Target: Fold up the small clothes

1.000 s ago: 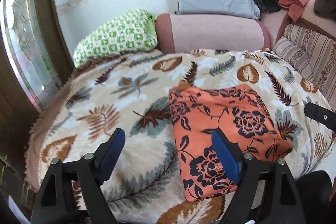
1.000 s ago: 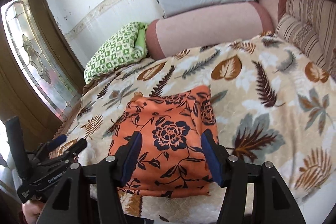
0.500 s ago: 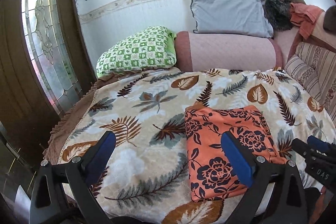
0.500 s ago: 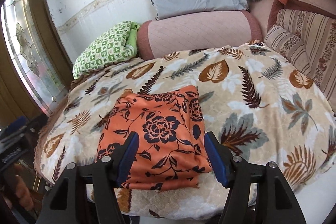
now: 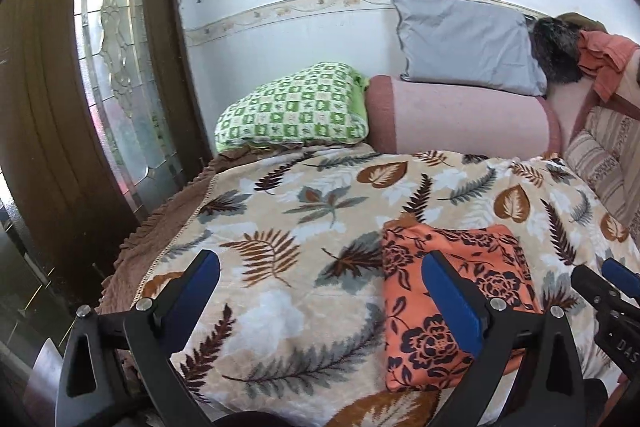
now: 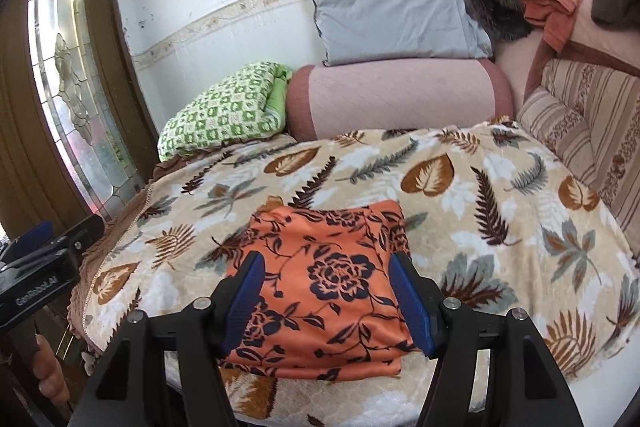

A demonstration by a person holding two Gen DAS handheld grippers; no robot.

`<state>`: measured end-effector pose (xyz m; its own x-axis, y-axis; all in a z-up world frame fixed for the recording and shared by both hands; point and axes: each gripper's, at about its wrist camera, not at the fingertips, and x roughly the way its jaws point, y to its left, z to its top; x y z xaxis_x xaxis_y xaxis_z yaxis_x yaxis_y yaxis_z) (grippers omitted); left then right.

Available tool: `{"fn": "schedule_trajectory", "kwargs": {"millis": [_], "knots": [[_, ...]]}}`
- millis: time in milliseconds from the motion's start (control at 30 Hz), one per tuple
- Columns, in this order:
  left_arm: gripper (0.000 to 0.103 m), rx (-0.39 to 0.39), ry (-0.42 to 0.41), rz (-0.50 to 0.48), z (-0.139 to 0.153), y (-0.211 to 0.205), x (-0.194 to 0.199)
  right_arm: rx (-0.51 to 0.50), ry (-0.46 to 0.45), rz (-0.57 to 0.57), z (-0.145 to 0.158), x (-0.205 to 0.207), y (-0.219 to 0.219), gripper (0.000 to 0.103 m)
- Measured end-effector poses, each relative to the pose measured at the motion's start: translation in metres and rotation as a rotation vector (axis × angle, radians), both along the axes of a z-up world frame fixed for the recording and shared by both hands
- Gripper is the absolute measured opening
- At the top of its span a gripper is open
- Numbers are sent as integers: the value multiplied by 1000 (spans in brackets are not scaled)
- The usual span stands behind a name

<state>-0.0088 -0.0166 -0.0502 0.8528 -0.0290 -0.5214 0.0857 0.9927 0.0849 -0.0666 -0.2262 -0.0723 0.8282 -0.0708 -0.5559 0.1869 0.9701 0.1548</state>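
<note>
An orange garment with dark flower print [image 6: 324,279] lies folded into a flat rectangle near the front edge of the leaf-patterned blanket [image 6: 480,195]. It also shows in the left wrist view [image 5: 448,303] at the right. My left gripper [image 5: 320,291] is open and empty, held above the blanket to the left of the garment. My right gripper [image 6: 326,301] is open and empty, just above the garment's near part without touching it. The right gripper also shows at the right edge of the left wrist view [image 5: 612,291].
A green checked pillow [image 5: 292,111], a pink bolster [image 5: 460,119] and a grey pillow [image 5: 468,47] stand at the back against the wall. A striped cushion [image 6: 588,131] lines the right side. A wooden door with glass panel [image 5: 120,75] is at the left.
Both grippers have pulled back and up from the folded garment, so more of the bed and wall shows. The garment has stayed in place.
</note>
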Motion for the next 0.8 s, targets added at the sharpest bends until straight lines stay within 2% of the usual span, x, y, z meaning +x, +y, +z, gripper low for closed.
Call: {"fn": "schedule_trajectory", "kwargs": {"millis": [567, 800], "knots": [[101, -8, 2, 41, 2, 11, 4, -53, -27, 34, 10, 2, 18, 68], [101, -20, -37, 30, 9, 11, -2, -42, -21, 33, 6, 3, 16, 68]]}}
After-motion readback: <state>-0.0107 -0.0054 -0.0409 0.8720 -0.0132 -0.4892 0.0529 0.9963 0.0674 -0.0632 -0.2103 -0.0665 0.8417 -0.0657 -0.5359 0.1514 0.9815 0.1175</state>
